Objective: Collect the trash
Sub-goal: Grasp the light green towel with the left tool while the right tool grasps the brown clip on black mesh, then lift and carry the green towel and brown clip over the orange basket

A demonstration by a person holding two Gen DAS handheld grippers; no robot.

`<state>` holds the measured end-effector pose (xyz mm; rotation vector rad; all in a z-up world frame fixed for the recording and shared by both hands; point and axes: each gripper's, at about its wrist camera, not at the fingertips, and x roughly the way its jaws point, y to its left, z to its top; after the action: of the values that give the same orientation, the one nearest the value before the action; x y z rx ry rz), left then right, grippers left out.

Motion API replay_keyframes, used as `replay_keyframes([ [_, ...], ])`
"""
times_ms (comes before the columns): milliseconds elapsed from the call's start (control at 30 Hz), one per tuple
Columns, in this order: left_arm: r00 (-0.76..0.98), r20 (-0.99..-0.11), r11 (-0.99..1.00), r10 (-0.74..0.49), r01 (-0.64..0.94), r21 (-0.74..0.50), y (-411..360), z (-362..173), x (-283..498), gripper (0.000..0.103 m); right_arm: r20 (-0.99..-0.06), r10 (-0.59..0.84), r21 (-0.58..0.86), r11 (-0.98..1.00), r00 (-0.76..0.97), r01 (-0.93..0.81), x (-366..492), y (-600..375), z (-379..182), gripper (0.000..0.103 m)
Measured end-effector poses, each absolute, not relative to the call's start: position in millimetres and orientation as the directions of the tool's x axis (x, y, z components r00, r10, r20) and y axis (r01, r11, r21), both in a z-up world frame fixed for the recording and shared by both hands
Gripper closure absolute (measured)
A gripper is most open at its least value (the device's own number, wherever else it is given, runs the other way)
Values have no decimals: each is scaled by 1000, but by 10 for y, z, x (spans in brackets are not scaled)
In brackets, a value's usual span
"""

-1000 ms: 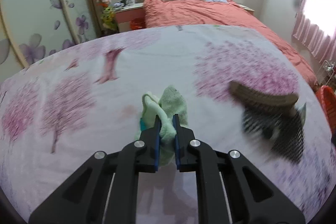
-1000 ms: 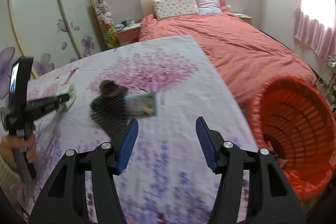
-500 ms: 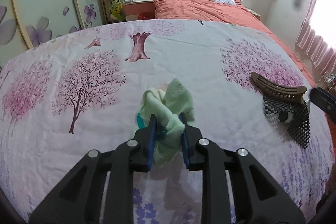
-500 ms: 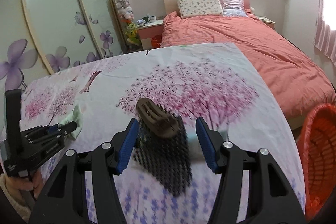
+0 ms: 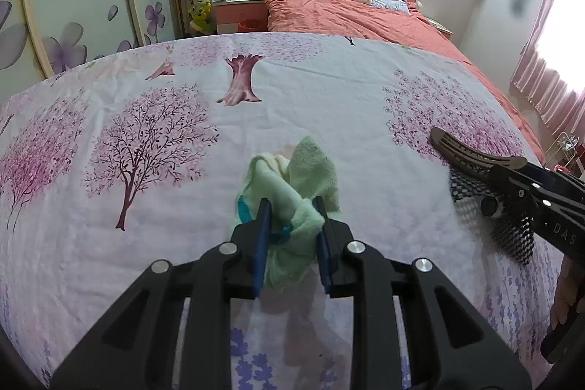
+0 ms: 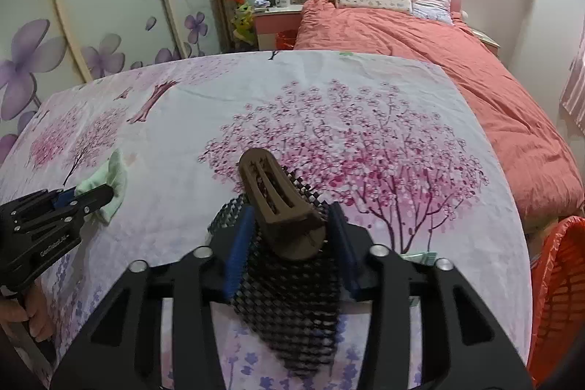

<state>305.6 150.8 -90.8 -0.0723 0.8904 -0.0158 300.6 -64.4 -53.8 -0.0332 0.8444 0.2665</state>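
My left gripper (image 5: pixel 291 207) is shut on a crumpled light green cloth (image 5: pixel 292 185) on the floral sheet; it also shows in the right wrist view (image 6: pixel 106 185). My right gripper (image 6: pixel 290 211) is open, its jaws on either side of a brown hair clip (image 6: pixel 281 203) that lies on a piece of black mesh (image 6: pixel 292 302). In the left wrist view the clip (image 5: pixel 471 152) and mesh (image 5: pixel 512 236) sit at the right, partly behind the right gripper's body.
An orange plastic basket (image 6: pixel 559 298) stands off the table's right front corner. A small greenish paper (image 6: pixel 420 256) lies just behind my right finger. A red-covered bed (image 6: pixel 420 61) and a nightstand (image 6: pixel 278 21) stand beyond the table's far edge.
My right gripper swung left from the basket and came down around the hair clip and mesh. My left gripper's jaws look a little wider on the green cloth.
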Motion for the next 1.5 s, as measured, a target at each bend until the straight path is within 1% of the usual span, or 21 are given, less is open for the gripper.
replay_keyframes([
  [100,629,-776,997,-47,-16,-74,1508,-908,3057,79,-739,236,86,962,631,-258,2974,-626,-526,65],
  [267,629,-776,997,-48,-17,-76,1505,-911,3064,79,-726,169,-8,967,667,-254,3013,-514,-519,65],
  [333,629,-776,997,-50,-17,-77,1506,-911,3064,79,-728,167,-17,965,665,-261,3036,-510,-532,65],
  [400,629,-776,997,-50,-17,-77,1502,-907,3067,79,-735,165,-33,960,658,-278,3040,-504,-556,67],
  [433,629,-776,997,-50,-17,-77,1502,-907,3067,79,-731,166,-44,957,662,-288,3021,-505,-550,69],
  [500,629,-776,997,-50,-17,-78,1501,-907,3067,79,-722,181,-24,958,668,-287,2992,-549,-518,72],
  [633,629,-776,997,-50,-17,-78,1498,-906,3067,79,-687,195,12,966,700,-257,2925,-686,-436,72],
  [767,629,-776,997,-49,-17,-77,1499,-907,3067,79,-659,179,45,979,731,-199,2887,-856,-386,72],
  [933,629,-776,997,-49,-17,-78,1500,-907,3068,79,-651,147,64,988,745,-139,2876,-997,-411,72],
  [1133,629,-776,997,-48,-17,-75,1498,-907,3070,78,-608,103,104,993,787,-49,2745,-1278,-375,72],
  [1233,629,-776,997,-44,-16,-69,1492,-903,3079,74,-613,87,118,993,786,-18,2692,-1407,-398,72],
  [1300,629,-776,997,-50,-15,-77,1488,-904,3098,62,-618,76,115,993,782,-5,2682,-1438,-427,72],
  [1367,628,-775,996,-63,-7,-86,1453,-902,3112,54,-629,64,118,993,775,13,2687,-1481,-466,72],
  [1400,626,-778,998,-50,-6,-68,1416,-905,3116,54,-633,62,120,993,772,19,2690,-1492,-480,72],
  [1433,625,-780,999,-39,-4,-53,1383,-903,3124,54,-635,61,122,992,770,22,2677,-1508,-496,72],
  [1467,626,-779,999,-40,-1,-52,1374,-903,3129,63,-640,59,123,992,766,26,2680,-1519,-515,72],
  [1500,629,-776,998,-48,4,-59,1365,-900,3129,68,-644,59,125,992,762,29,2682,-1526,-532,72],
])
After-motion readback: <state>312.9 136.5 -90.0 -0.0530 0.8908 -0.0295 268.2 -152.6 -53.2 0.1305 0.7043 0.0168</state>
